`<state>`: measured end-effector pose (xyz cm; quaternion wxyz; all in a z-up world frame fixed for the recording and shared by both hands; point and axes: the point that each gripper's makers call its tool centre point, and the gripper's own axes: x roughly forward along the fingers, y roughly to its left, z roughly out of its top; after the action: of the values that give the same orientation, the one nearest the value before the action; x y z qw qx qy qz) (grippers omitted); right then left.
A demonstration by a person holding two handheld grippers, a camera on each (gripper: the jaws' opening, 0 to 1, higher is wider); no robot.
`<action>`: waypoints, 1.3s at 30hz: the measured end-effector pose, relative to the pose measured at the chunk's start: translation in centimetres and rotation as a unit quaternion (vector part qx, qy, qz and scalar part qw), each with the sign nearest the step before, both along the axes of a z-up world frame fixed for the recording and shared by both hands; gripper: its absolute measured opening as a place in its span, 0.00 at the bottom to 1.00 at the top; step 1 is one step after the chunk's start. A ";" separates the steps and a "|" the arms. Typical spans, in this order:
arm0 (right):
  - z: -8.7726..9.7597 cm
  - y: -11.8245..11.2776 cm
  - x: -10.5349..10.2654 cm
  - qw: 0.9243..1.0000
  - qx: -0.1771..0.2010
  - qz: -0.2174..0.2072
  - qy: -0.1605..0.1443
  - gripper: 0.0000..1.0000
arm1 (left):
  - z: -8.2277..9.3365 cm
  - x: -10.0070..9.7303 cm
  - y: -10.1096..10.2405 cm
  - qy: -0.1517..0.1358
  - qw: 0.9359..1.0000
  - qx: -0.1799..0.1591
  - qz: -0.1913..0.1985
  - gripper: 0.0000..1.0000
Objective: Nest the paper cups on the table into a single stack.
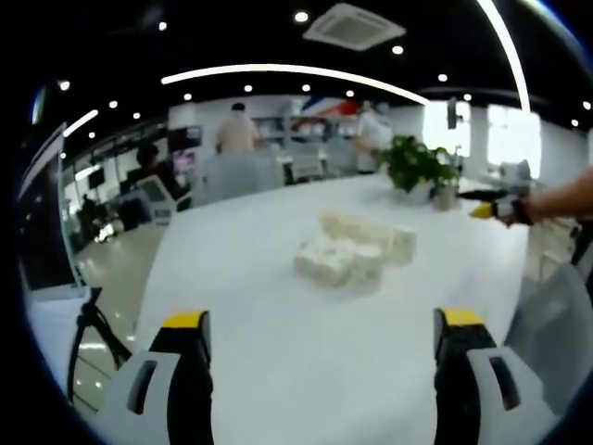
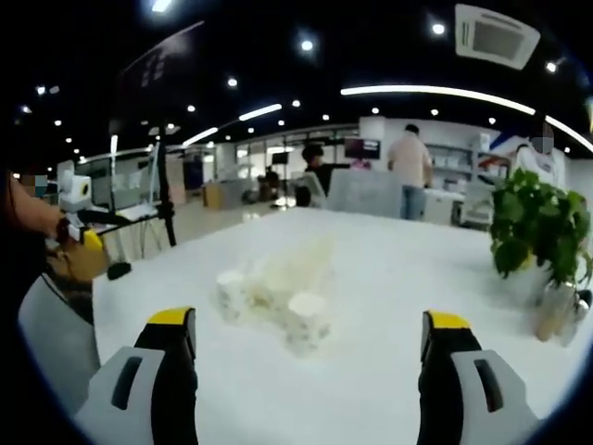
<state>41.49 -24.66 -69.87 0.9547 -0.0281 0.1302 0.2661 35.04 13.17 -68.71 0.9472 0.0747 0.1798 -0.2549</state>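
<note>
Where the paper cups lie, it is mid-counter: a loose, blurred white cluster, some upright with open mouths showing, others tipped on their sides, touching or just beside one another, not nested. In the right gripper view the same cups sit ahead of my jaws, one open-mouthed cup nearest, the rest trailing farther back.

My left tool hangs released above the near part of the white counter, jaws spread wide and holding nothing, well apart from the cups. My right tool likewise stands released, jaws wide and bare over the counter, cups between and beyond the tips.

In the left gripper view, my other tool comes in from the right edge, yellow-tipped, near a potted plant at the counter's far side. That plant shows at far right in the right gripper view, a small bottle-like thing just beside it, too blurred to name.

Beyond the counter: people standing, desks with screens, ceiling lights.
</note>
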 end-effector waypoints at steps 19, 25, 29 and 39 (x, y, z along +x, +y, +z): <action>-1.0 1.7 5.0 0.999 0.029 0.022 -0.015 0.96 | -0.1 1.2 -0.3 -0.001 1.000 -0.012 0.014 0.99; -2.2 2.3 5.9 0.999 0.010 0.024 -0.019 0.92 | -0.7 1.2 -0.4 0.005 1.000 -0.014 0.017 0.99; -3.9 3.0 6.2 0.999 -0.012 0.037 -0.004 0.89 | -0.9 1.4 -0.3 0.006 0.999 -0.021 0.023 0.99; -7.5 4.1 7.5 0.999 -0.007 0.034 0.019 0.84 | -1.4 1.3 0.0 0.012 1.000 -0.013 0.019 0.99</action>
<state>48.96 -20.57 -77.39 0.9422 -0.0345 0.1492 0.2980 36.37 13.20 -70.12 0.9504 0.0559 0.1894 -0.2402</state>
